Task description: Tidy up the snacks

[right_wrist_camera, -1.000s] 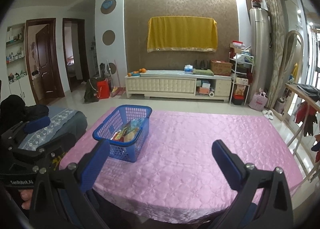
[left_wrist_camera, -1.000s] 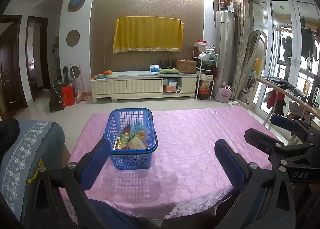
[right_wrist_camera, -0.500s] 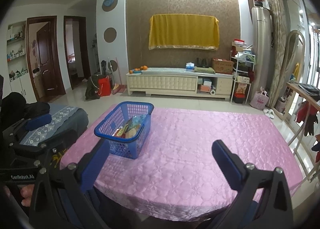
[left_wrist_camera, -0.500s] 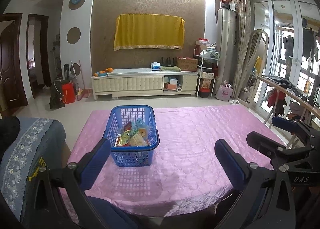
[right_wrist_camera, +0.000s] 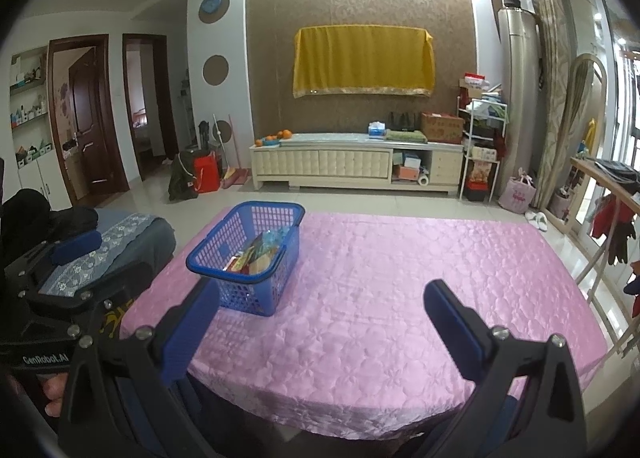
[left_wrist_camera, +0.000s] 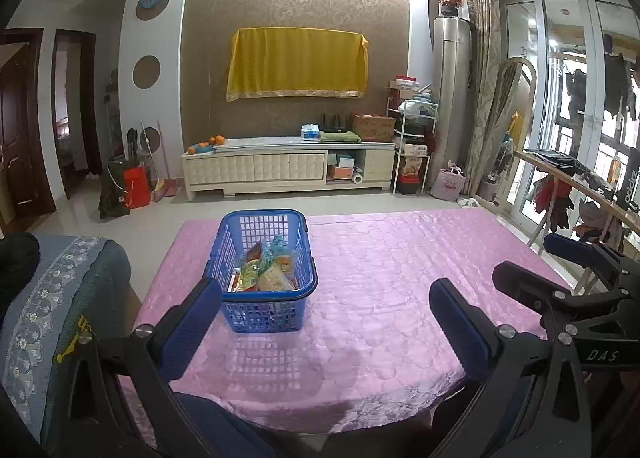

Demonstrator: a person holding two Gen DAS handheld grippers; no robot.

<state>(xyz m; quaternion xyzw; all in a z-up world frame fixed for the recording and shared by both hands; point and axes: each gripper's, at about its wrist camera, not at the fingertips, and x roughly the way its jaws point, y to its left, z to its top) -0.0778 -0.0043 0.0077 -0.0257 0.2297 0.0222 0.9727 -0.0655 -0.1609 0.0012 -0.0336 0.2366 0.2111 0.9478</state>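
Note:
A blue plastic basket (left_wrist_camera: 262, 258) holding several colourful snack packets (left_wrist_camera: 266, 272) stands on the left part of a table with a pink quilted cloth (left_wrist_camera: 380, 278). It also shows in the right wrist view (right_wrist_camera: 248, 254). My left gripper (left_wrist_camera: 326, 314) is open and empty, near the table's front edge, just short of the basket. My right gripper (right_wrist_camera: 320, 318) is open and empty, over the front of the table to the right of the basket. The right gripper also shows in the left wrist view (left_wrist_camera: 568, 278), at the right.
A chair with a grey-blue embroidered cover (left_wrist_camera: 52, 298) stands at the table's left side. A wooden drying rack with clothes (right_wrist_camera: 608, 209) stands off the table's right. A white TV cabinet (left_wrist_camera: 288, 169) lines the far wall across bare floor.
Both grippers have risen and tilted slightly, so the basket and table sit a little higher and nearer in view. Both stay open and empty.

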